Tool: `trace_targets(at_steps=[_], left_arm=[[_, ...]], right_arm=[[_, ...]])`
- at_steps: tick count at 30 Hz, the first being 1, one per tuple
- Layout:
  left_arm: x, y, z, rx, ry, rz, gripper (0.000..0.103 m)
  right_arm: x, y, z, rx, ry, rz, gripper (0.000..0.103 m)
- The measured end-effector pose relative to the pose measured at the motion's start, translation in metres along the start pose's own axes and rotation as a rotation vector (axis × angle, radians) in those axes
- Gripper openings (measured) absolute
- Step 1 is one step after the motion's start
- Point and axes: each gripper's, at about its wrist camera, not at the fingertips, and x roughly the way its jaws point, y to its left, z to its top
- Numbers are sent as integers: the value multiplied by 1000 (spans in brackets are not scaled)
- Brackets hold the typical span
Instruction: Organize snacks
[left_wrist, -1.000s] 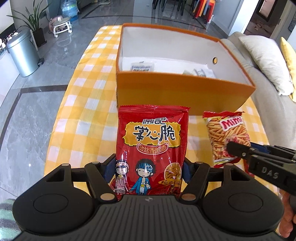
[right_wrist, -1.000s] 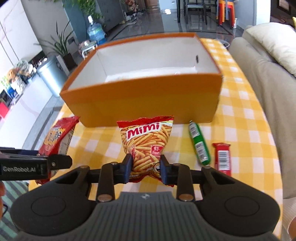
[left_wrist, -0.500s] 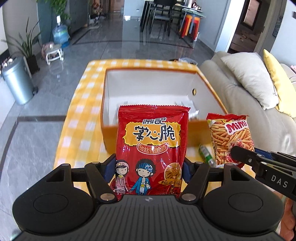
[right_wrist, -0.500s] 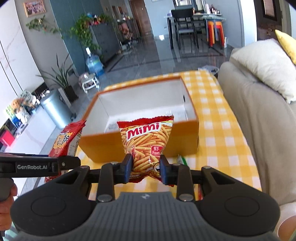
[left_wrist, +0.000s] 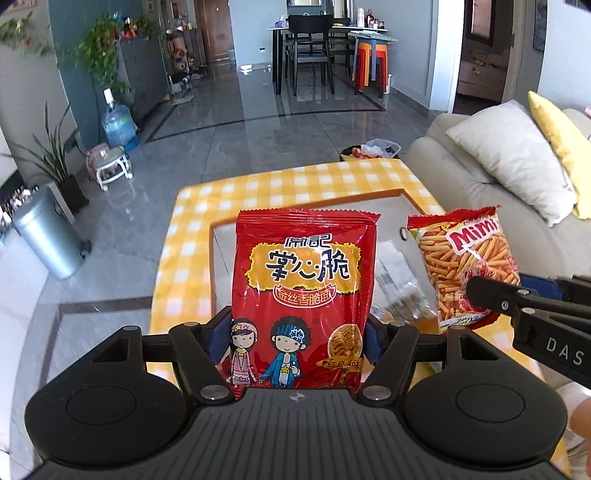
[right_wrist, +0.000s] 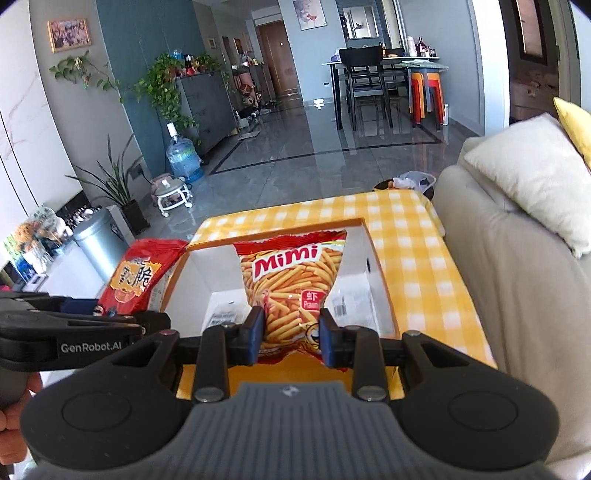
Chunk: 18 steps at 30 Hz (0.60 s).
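my left gripper (left_wrist: 295, 339) is clamped on the lower part of a red noodle bag (left_wrist: 301, 295), held upright above the orange box (right_wrist: 364, 236). my right gripper (right_wrist: 291, 334) pinches the bottom of the mimi bag (right_wrist: 291, 280), also over the box. only the right view shows the box's white floor and the paper slips (right_wrist: 347, 301) lying there.
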Motion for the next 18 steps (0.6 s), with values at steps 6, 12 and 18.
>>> trace_targets(at_steps=[6, 12, 18], left_arm=[[24, 0, 16, 53, 26, 34, 78], [53, 2, 21, 96, 76, 39, 78], [85, -2, 19, 126, 156, 19, 78]], right_arm=[[31, 4, 21, -76, 19, -20, 28], [65, 4, 31, -161, 71, -42, 28], [103, 0, 29, -218, 147, -63, 28]])
